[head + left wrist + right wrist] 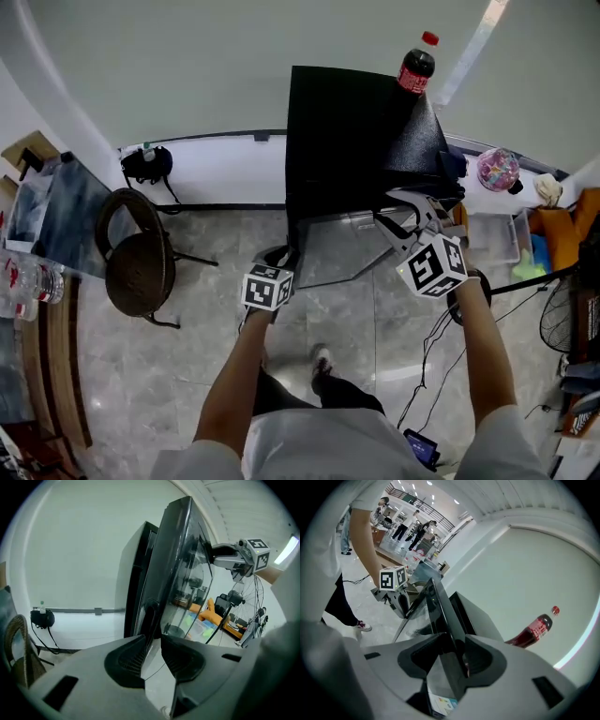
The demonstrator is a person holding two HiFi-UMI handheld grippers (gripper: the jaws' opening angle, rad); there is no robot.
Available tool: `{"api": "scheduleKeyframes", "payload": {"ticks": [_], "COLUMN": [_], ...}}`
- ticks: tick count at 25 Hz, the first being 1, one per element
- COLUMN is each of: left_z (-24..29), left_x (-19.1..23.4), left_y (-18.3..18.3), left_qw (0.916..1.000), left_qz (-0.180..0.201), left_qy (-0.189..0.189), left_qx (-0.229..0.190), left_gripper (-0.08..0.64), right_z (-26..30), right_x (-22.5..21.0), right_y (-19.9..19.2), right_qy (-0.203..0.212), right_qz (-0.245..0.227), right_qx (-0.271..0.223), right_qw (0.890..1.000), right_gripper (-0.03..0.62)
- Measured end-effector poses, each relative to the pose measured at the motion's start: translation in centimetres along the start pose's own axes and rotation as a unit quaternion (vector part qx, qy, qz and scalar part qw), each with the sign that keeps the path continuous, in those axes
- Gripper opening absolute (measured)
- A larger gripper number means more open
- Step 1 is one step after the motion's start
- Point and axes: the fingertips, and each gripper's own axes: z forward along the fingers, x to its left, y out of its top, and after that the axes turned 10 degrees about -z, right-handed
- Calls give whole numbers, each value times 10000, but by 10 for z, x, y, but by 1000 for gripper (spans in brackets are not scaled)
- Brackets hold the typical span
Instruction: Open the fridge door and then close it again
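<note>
Left gripper [151, 640] at the near left, jaws closed lightly at their tips on the free edge of the fridge door [337, 248]; door swung well out from the black fridge [337, 122] toward the near side; right gripper [457, 644] clamped on the door's upper edge; bottle [416, 67] upright on the fridge top, far right; opening apparently done, closing yet to do.

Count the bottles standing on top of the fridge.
1: a red-capped soda bottle at the far right corner of the black fridge top. No other shows there.
</note>
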Motion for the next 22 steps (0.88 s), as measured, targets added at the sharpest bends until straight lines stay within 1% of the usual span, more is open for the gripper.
{"api": "scheduleKeyframes", "payload": {"ticks": [10, 17, 22], "left_z": [23, 32, 33], "left_x": [21, 29, 29], "left_y": [29, 41, 42], "left_qw": [9988, 9983, 9978], "left_qz": [194, 209, 280], "left_qy": [-403, -489, -540], "left_qx": [201, 253, 258], "left_gripper": [78, 80, 81], "right_z": [19, 27, 26], "right_x": [-17, -23, -24], "right_y": [-6, -9, -10], "right_qy": [-201, -302, -367], "right_qz": [331, 434, 488], "right_qx": [434, 633, 583], "right_qw": [9983, 9966, 9964], "right_gripper": [166, 166, 167]}}
